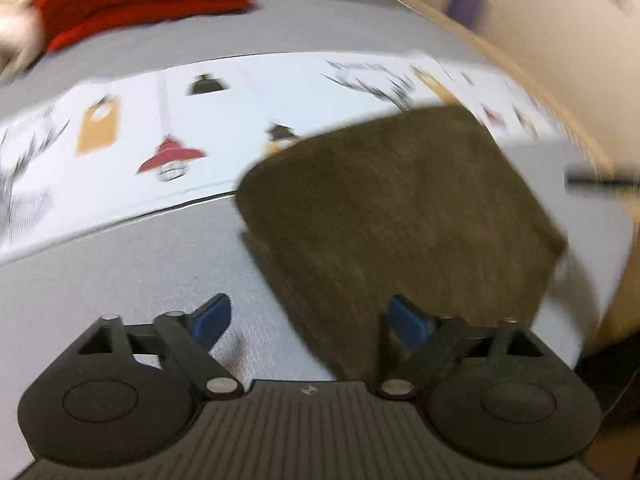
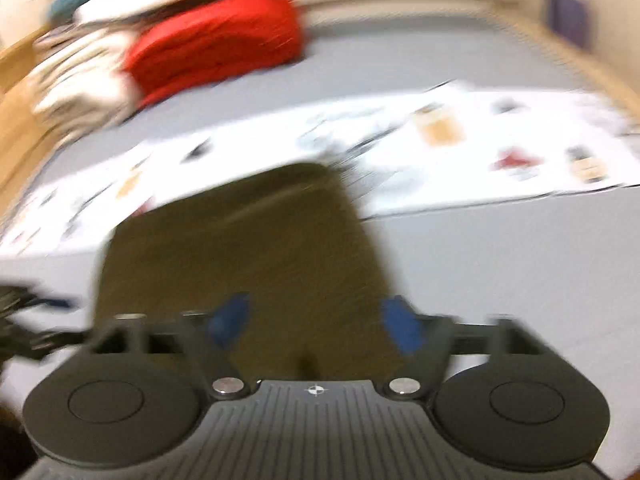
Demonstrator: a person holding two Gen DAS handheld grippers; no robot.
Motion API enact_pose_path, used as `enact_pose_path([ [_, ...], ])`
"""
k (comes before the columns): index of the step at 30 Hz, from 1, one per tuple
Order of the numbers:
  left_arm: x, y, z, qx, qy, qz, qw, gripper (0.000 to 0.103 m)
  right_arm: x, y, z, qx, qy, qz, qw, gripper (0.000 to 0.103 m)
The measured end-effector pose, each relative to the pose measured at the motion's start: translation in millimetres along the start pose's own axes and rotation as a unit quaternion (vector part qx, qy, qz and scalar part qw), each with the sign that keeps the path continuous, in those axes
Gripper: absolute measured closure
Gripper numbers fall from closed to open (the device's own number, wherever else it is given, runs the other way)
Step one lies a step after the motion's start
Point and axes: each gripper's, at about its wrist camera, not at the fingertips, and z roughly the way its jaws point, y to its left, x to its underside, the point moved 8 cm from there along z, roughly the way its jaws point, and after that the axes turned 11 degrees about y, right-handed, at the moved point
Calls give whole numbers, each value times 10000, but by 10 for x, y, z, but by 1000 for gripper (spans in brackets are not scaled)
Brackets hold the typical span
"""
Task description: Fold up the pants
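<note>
Left jaws: left gripper (image 1: 311, 318) stands wide apart, blue pads (image 1: 211, 319) clear of everything; nothing between them but bare grey surface on one side and the near edge of the pants on the other.
Right jaws: right gripper (image 2: 315, 325) also spread wide, nothing clamped; the blue pads (image 2: 400, 328) sit either side of the near end of the pants without pressing on them, as far as the blur allows.
Desk: grey-covered desk (image 1: 120, 264) fills most of both views; a pale wooden rim (image 2: 16, 92) runs along its far and side edges.
Printed sheet: long white sheet (image 1: 248, 120) with small pictures of lamps, tags and twigs lies flat across the middle of the desk, beyond the grippers.
Pants: olive-brown pants (image 1: 400, 208), folded into a compact, roughly rectangular bundle, rest flat on the desk; the far end overlaps the near edge of the printed sheet, the near end reaches almost to the grippers. In the right wrist view the pants (image 2: 240, 248) lie straight ahead, centred between the jaws; in the left wrist view they sit to the right.
Red pile: folded red cloth (image 2: 216, 40) at the far end of the desk, well apart from the pants.
Pale cloth: whitish and teal fabrics (image 2: 80, 76) heaped beside and behind the red pile; detail lost to motion blur.
</note>
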Motion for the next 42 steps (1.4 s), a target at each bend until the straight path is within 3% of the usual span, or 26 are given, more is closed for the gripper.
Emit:
enact_pose_path([
  [3,21,47,222,334,436,-611,9966,12,72,-167,377,94,654,351,9972,13],
  [6,76,-34,407,588,766,-695,9929,7,258,-182,704,362,1244,169,9914,14],
  [9,68,-51,502,844,846,-871,9890,6,385,-121,768,-31,1376,418,9896,17],
  [11,32,-79,526,985,825,-961,9870,18,451,-63,803,-14,1387,385,9896,20],
  [12,-7,-140,535,1104,753,-973,9862,33,493,-35,810,-19,1394,341,9896,20],
  [13,-56,-155,523,1186,665,-964,9860,40,508,-3,801,-40,1399,350,9895,21],
  [15,-135,-132,403,960,437,-804,9912,51,528,79,793,-96,1414,290,9895,21],
  [18,-275,-21,272,405,33,-701,9967,56,606,253,695,-476,1529,261,9868,27],
  [22,-319,274,192,220,-59,-1180,9928,56,718,534,589,-1073,1695,4,9797,35],
  [26,-333,294,-22,-59,-393,-1059,9936,56,691,431,549,-1026,1542,378,9820,39],
  [29,-305,249,-153,238,-577,-915,9938,57,651,425,517,-804,1361,89,9874,42],
  [31,-209,261,-4,202,-178,-790,9965,63,668,457,548,-646,1352,-195,9885,43],
  [33,-49,263,203,-153,336,-517,9980,58,662,439,534,-628,1350,-115,9888,43],
  [34,-8,256,234,-249,387,-477,9978,58,659,426,546,-604,1343,-68,9891,43],
  [39,-10,219,-168,-360,-207,-480,9980,59,586,485,515,-211,1118,-15,9935,44],
  [42,84,23,-345,75,-419,-202,9989,59,589,478,484,-127,1048,-51,9944,45],
])
